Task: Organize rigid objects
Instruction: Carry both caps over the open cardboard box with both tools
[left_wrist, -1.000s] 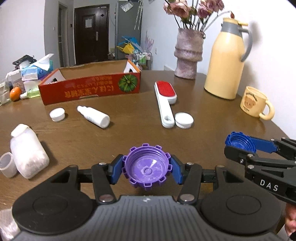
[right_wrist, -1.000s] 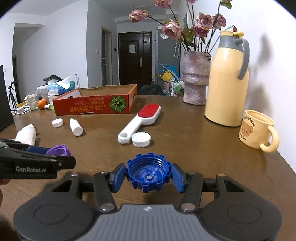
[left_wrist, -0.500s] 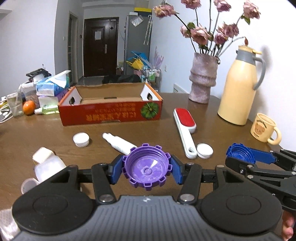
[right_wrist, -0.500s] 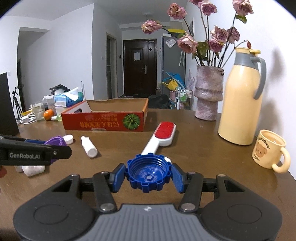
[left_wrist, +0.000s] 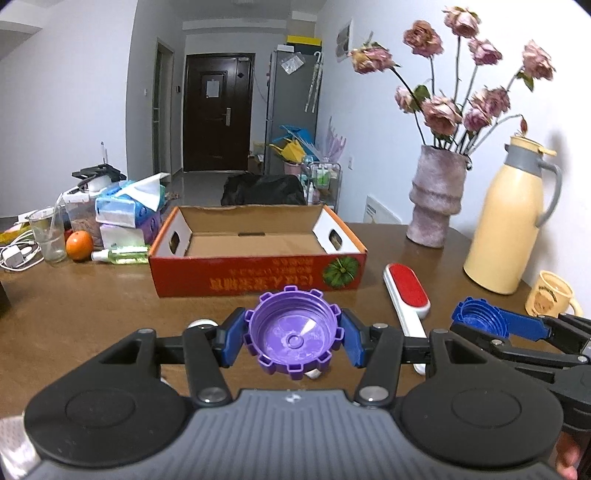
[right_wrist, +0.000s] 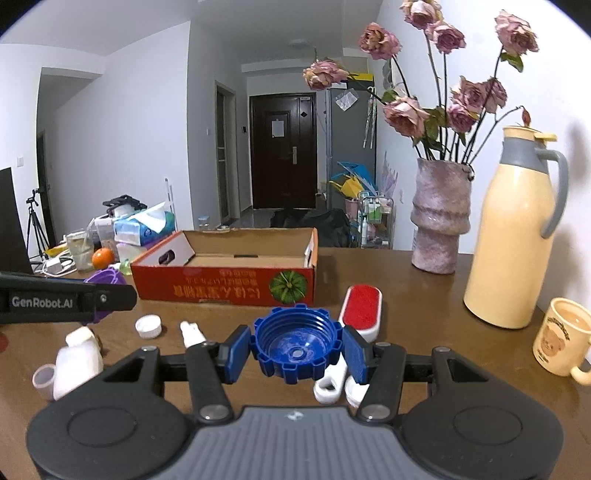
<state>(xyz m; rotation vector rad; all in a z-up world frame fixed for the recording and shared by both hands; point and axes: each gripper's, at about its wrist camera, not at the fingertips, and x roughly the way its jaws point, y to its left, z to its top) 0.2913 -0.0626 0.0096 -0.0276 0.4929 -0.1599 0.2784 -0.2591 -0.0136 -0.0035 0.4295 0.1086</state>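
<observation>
Side by side, the left gripper (left_wrist: 293, 338) clamps a purple cap (left_wrist: 293, 334); at its three o'clock, the right gripper (right_wrist: 296, 345) clamps a blue cap (right_wrist: 296, 341).

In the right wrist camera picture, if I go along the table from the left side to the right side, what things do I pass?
Small white cup → white bottle → white cap → blue cap in the right gripper → red lint brush → vase → yellow jug → bear mug.

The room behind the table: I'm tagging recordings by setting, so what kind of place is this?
Most likely a lived-in home: a vase of dried roses, a thermos jug and bear mug share the wooden table, with an entry door down the hall.
</observation>
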